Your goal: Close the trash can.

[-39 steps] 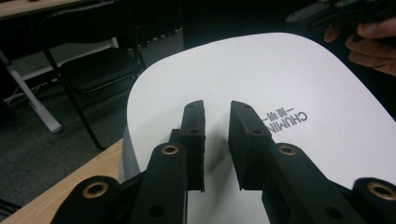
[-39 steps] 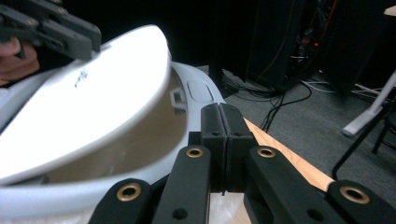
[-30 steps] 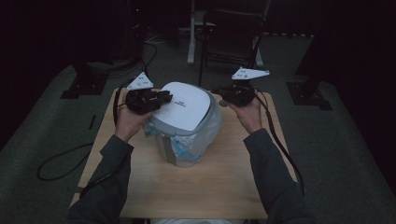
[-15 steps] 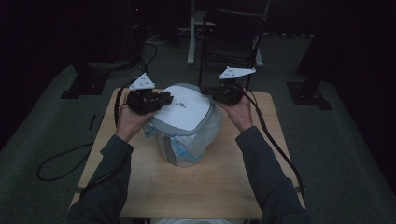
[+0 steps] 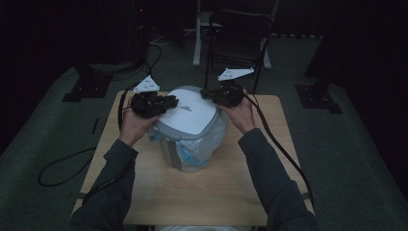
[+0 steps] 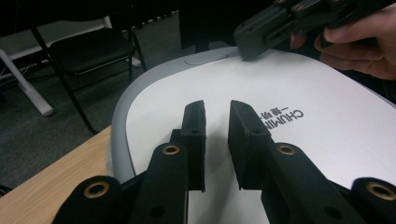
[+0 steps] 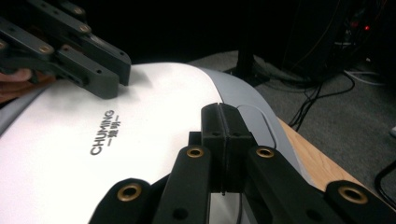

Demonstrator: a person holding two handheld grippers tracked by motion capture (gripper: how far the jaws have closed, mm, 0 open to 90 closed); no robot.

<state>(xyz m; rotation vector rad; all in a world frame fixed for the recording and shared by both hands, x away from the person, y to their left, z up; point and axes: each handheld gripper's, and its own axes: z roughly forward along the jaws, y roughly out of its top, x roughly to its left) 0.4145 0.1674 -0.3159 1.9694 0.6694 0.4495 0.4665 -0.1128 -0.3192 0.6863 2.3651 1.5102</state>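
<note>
Your waste bin (image 5: 190, 139) stands near the middle of the wooden table (image 5: 226, 192), a little toward the far edge, with a clear plastic liner (image 5: 211, 144) bulging out under its rim. Its white lid (image 5: 187, 113) sits on top, tilted so the far side is higher, and carries a printed brand word that reads clearly in both gripper views. Your left gripper (image 5: 166, 102) comes in from the left side of the bin and lies over the lid's left edge; in the left gripper view (image 6: 217, 119) its two black jaws stand slightly apart with a narrow gap between them, holding nothing, and they hover low over the white surface just short of the lettering. Your right gripper (image 5: 208, 94) reaches in from the right at the lid's far edge; in the right gripper view (image 7: 223, 123) its jaws are pressed fully together with nothing between them, their tip lying close over the lid beside the oval press panel (image 7: 254, 123) set into the grey rim. Whether that tip touches the lid cannot be told. Each gripper view also catches the other gripper across the lid, low over the white surface. Both your hands grip the tool bodies, sleeves resting along the table's sides. A dark chair (image 5: 240, 41) stands beyond the table's far edge on the grey floor.
</note>
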